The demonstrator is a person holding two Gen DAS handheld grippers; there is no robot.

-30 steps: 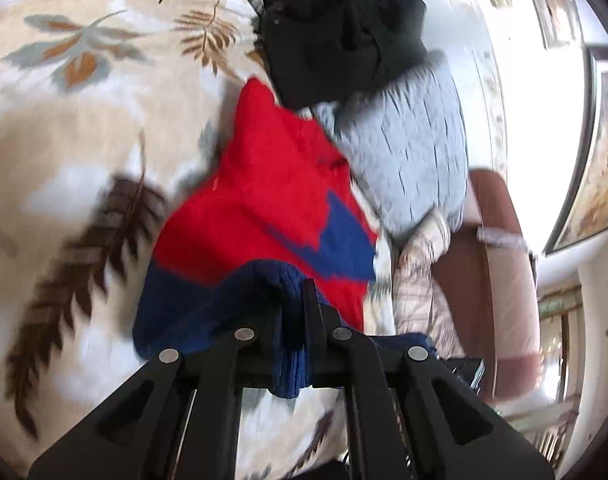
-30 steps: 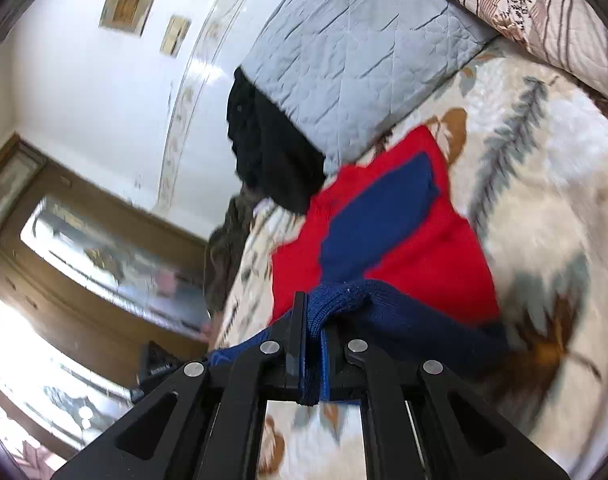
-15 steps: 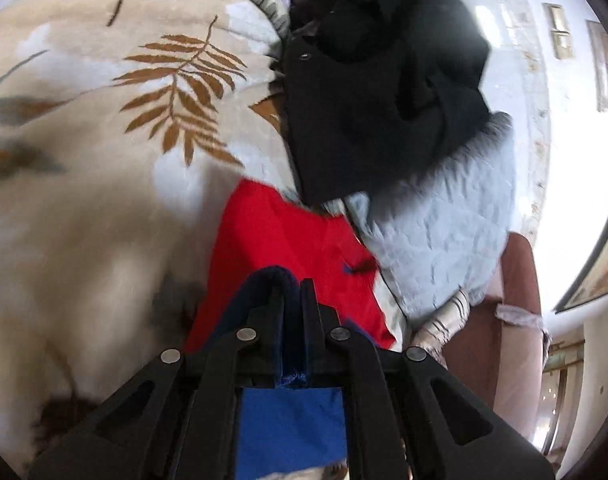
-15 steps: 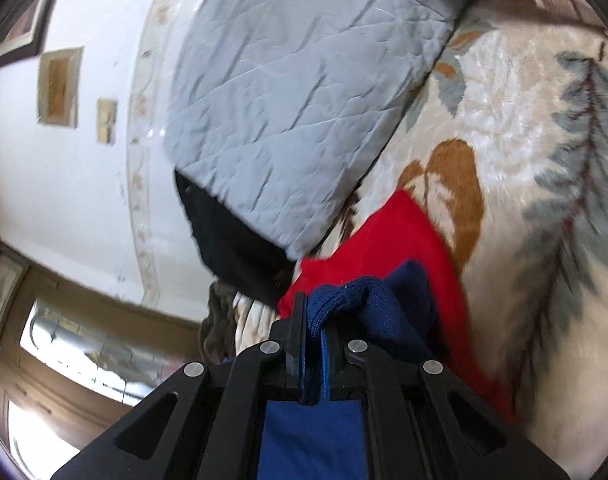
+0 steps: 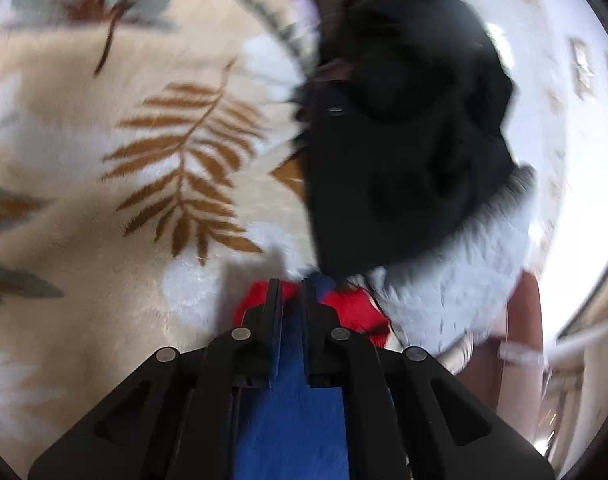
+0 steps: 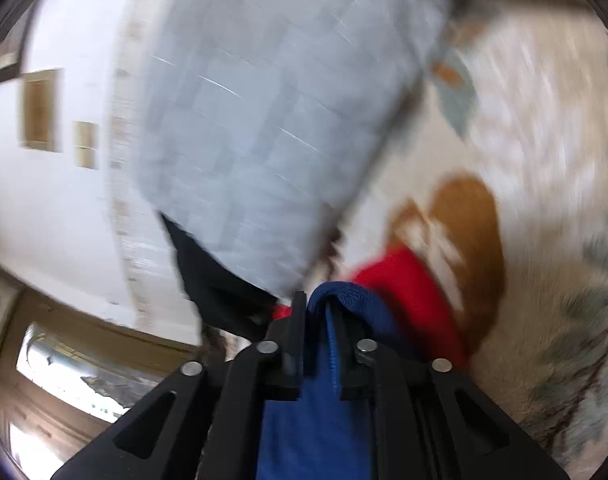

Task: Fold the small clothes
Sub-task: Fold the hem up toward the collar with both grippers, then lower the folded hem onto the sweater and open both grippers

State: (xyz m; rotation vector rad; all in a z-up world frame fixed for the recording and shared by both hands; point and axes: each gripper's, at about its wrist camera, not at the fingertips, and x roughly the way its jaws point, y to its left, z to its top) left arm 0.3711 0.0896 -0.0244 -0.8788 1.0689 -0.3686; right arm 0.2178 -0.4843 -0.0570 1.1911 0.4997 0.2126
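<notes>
A small red and navy knitted garment [image 5: 356,312] lies on a leaf-patterned blanket [image 5: 136,160]. My left gripper [image 5: 291,296] is shut on its navy hem, and blue fabric [image 5: 292,420] fills the gap under the fingers. My right gripper [image 6: 322,312] is shut on the same navy hem [image 6: 344,300], which bunches over the fingertips. The red part [image 6: 408,292] shows just beyond and to the right. Both grippers sit low over the garment's far red end. Both views are blurred.
A black garment [image 5: 404,140] lies heaped at the blanket's far edge; it also shows in the right wrist view [image 6: 220,300]. A grey quilted pillow [image 6: 272,120] lies beside it, right behind the red garment. A white wall with small frames [image 6: 40,112] stands behind.
Both grippers have carried the navy hem forward over the red body towards its far end. Most of the red is now covered; the pillow and black garment are much closer.
</notes>
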